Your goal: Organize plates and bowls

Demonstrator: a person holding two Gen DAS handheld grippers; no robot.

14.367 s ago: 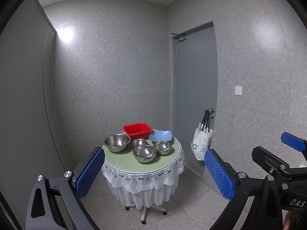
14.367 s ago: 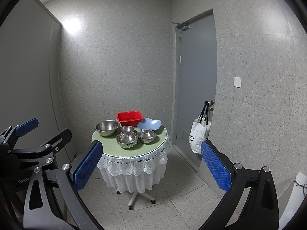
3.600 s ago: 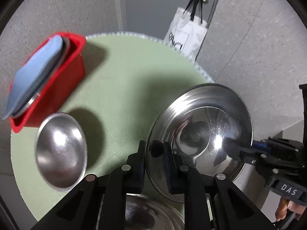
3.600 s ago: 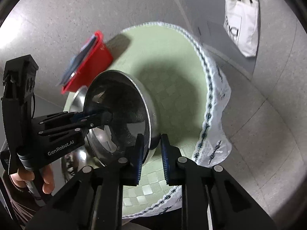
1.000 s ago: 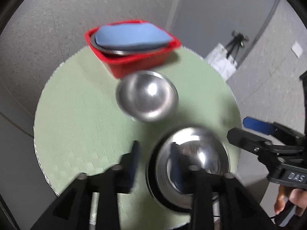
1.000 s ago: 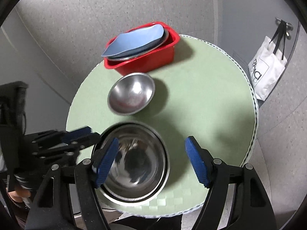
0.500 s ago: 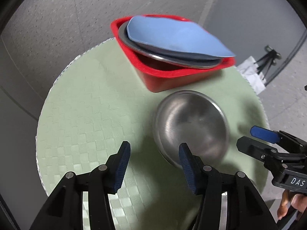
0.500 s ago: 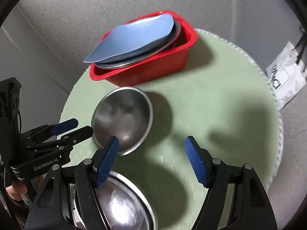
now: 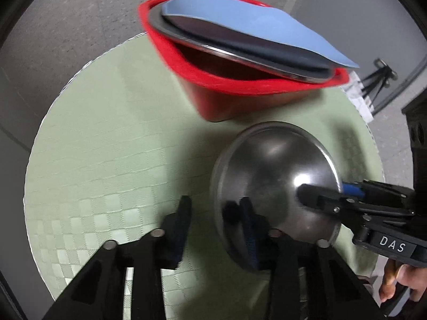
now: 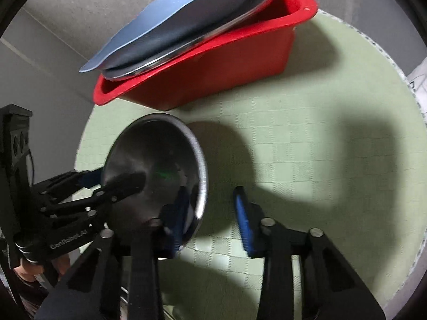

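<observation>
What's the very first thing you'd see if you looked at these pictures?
A bright red tub at the far side of the green tablecloth, with a blue plate leaning out of it. In front sits a shiny steel bowl; the left gripper and right gripper straddle its rim from opposite sides, their jaws having just been closing, not yet pinching.

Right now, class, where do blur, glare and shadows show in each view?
Left wrist view: a glare spot on the bowl, motion blur smearing the tub along its rim. Right wrist view: hard dark shadows across the cloth, bowl rim blurred.
</observation>
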